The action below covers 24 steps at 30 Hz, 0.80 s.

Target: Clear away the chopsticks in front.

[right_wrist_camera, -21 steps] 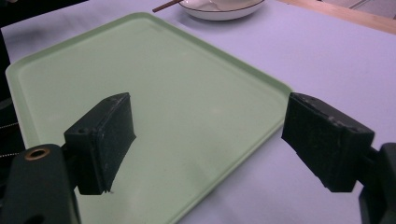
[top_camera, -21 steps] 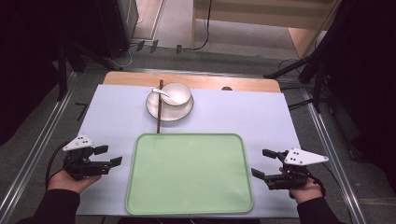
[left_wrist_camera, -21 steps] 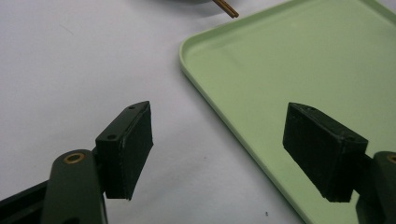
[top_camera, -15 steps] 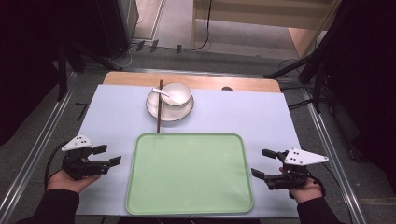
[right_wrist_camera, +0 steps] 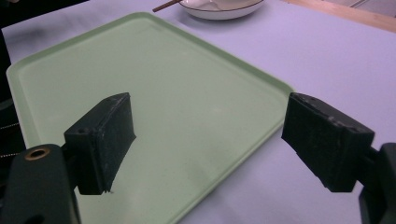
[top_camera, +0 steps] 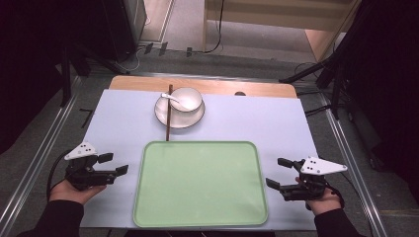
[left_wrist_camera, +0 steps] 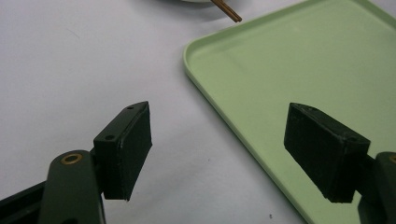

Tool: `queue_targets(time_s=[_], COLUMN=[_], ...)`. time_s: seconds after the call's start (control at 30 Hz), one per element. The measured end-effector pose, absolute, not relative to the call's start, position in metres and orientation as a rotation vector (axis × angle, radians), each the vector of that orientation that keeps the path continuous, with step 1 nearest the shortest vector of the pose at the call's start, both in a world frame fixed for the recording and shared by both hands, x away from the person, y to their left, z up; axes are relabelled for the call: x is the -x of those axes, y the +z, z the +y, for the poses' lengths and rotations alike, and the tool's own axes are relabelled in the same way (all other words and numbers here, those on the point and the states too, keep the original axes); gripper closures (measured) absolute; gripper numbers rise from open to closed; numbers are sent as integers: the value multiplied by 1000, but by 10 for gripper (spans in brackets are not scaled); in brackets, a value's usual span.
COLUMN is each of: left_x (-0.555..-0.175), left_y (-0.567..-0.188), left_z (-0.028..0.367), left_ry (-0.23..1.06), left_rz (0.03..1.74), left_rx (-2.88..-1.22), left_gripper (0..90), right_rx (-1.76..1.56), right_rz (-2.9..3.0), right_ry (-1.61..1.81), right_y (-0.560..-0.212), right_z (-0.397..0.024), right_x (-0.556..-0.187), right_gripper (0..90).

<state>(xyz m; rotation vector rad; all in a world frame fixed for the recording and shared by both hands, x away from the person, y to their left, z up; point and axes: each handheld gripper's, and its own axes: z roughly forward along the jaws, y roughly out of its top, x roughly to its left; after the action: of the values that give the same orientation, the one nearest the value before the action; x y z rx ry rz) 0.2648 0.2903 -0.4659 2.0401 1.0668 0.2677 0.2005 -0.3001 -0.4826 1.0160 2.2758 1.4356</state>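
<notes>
While both hands rest low in the high view, the left gripper (top_camera: 112, 164) sits at the lower left of the frame and the right gripper (top_camera: 279, 174) at the lower right, each just off a short side of the green tray (top_camera: 200, 148). Tray lies flat on the pale table cover (top_camera: 257, 118), centre-bottom of frame, nothing on it.

Left gripper: jaws spread wide, nothing between them. In the left gripper view (left_wrist_camera: 229, 154) the bare cover fills the gap on the left and the tray's raised rim (left_wrist_camera: 219, 112) runs diagonally through it toward the lower right; the pads touch neither.

Right gripper: jaws likewise apart and empty. In the right gripper view (right_wrist_camera: 208, 149) the tray's near corner (right_wrist_camera: 261, 93) lies between the two black jaws, pads clear of it.

Upper centre of the high view: white bowl (top_camera: 187, 99) on a white plate (top_camera: 165, 114), a white spoon (top_camera: 173, 98) resting in the bowl. Brown chopsticks (top_camera: 169, 113) lie across the plate's left edge, near end pointing down toward the tray's top rim; whether the tips touch the rim is hard to tell, probably just short. The tips show at the top of the left gripper view (left_wrist_camera: 229, 11).

Both grippers are well apart from the bowl and plate.
</notes>
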Motion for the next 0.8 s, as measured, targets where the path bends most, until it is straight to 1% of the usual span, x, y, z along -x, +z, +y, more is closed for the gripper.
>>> queue_targets(time_s=[0.1, 0.13, 0.33, 0.43, 0.67, 0.73, 0.8], left_x=[-266, -266, -265, -265, -265, -265, -265], left_y=[-467, -468, -467, -467, -466, -466, -466], left_z=[290, 290, 290, 292, 293, 293, 293], left_ry=[266, 242, 233, 234, 222, 238, 243], left_rz=[1085, 1083, 1071, 1079, 1097, 1091, 1082], left_rx=[-2040, -2038, -2018, -2010, -1993, -1994, -2000], left_gripper=[235, 243, 293, 341, 362, 351, 359], right_rx=[-1013, -1011, -1010, -1011, -1008, -1010, -1011], right_rz=[2270, 2268, 2270, 2271, 2272, 2273, 2277], right_ry=[1435, 1432, 1434, 1434, 1434, 1433, 1431], right_y=[-482, -482, -482, -482, -482, -482, -482], right_z=[-300, -300, -300, -300, -301, -300, -300], right_x=[-200, -200, -200, -200, -200, -200, -200], right_gripper=[171, 171, 171, 171, 171, 171, 171])
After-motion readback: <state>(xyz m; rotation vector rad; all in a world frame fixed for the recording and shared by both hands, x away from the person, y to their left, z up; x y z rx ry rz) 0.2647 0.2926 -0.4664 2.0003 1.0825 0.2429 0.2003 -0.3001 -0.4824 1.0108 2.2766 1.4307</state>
